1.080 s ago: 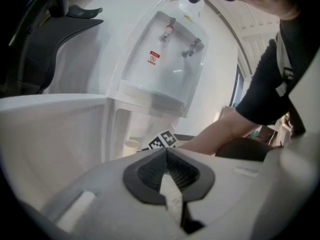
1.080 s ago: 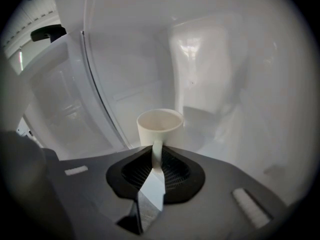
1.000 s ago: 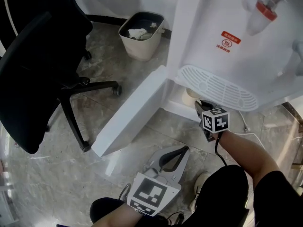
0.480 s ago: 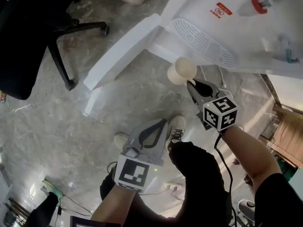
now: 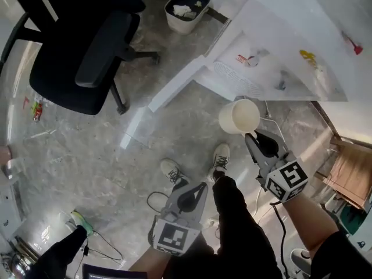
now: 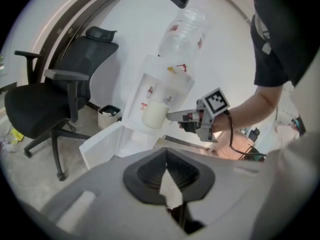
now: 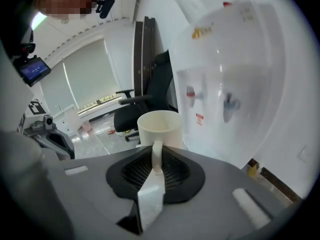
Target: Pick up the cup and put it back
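Off to the far left, an office chair (image 5: 87,51) is standing on the stone floor (image 5: 87,150); it is playing no part in the job. Low in the middle, the left hand-held gripper (image 5: 195,186) is idling with its jaws clenched together on nothing, well apart from the cup. Right of centre, the cup (image 5: 239,116) is hanging in the air over the floor. It is near the front of the water dispenser (image 5: 279,68) and its swung-open lower door (image 5: 174,89), touching neither. Just beside it, the right hand-held gripper (image 5: 253,135) is grasping the cup by its handle, jaws pinching the handle from both sides.

Step, as I'm reading it: the pick-up is done, the cup is being held aloft, and the putting back is not yet done. The next move is calling for lowering the cup to its resting spot, probably the low compartment behind the open door, though that spot isn't showing. The cup needs to be staying level, clearing the drip grille (image 5: 237,80) and the door edge, and sitting flat before release.

The cup is sitting upright: mouth pointing up, long axis roughly vertical, handle pointing back into the right hand-held gripper, away from the dispenser.
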Demonstrator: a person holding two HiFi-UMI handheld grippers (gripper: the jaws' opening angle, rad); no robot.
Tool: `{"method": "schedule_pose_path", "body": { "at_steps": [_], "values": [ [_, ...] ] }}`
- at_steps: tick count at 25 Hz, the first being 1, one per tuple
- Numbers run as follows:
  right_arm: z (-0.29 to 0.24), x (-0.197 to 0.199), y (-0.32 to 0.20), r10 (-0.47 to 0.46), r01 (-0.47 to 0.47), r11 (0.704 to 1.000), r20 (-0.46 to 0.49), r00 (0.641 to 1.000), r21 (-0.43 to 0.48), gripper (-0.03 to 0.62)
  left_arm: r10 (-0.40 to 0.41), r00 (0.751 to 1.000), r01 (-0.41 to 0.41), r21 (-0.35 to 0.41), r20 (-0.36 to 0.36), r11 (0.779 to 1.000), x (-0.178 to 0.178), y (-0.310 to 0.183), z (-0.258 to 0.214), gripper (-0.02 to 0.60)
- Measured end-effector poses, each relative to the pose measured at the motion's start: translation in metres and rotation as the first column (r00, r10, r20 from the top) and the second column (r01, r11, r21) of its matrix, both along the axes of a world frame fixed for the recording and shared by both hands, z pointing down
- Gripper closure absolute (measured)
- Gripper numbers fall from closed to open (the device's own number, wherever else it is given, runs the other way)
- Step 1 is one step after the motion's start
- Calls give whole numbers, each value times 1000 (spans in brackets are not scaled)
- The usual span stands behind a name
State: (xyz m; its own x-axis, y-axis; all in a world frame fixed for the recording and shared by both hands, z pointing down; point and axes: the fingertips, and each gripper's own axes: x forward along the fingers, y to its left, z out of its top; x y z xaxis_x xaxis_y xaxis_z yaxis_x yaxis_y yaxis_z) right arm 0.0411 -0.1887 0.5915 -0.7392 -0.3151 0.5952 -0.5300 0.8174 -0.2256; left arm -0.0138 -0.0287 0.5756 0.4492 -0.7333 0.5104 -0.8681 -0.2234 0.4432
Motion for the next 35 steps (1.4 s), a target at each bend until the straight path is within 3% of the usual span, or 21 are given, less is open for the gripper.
{"method": "schedule_pose_path", "body": {
  "at_steps": [4, 8, 13, 17, 23, 28, 35],
  "values": [
    [-90, -4, 4, 22, -27, 997, 60, 998, 78, 543, -4, 1000, 5, 27, -14, 1000, -2, 4, -61, 579],
    [-161, 18, 30, 129, -133, 990, 88, 988, 49, 542, 10, 1000, -9, 56, -14, 998, -3, 16, -133, 578],
    [-226, 26, 61, 265, -278, 955, 127, 956, 107, 542, 95, 995, -94, 131, 2, 987, -23, 27, -206, 579],
    [-266, 33, 98, 322, -344, 928, 156, 934, 144, 542, 150, 989, -147, 154, -6, 977, -25, 52, -233, 578],
    [-316, 37, 158, 307, -345, 918, 201, 930, 195, 542, 226, 973, -229, 212, 37, 950, -9, 70, -264, 579],
    [-341, 51, 212, 262, -312, 925, 228, 938, 219, 542, 248, 968, -251, 220, 45, 943, 21, 100, -279, 578],
    [-360, 111, 280, 286, -337, 916, 233, 929, 217, 542, 212, 977, -212, 288, 32, 934, 78, 140, -316, 579]
  ]
}}
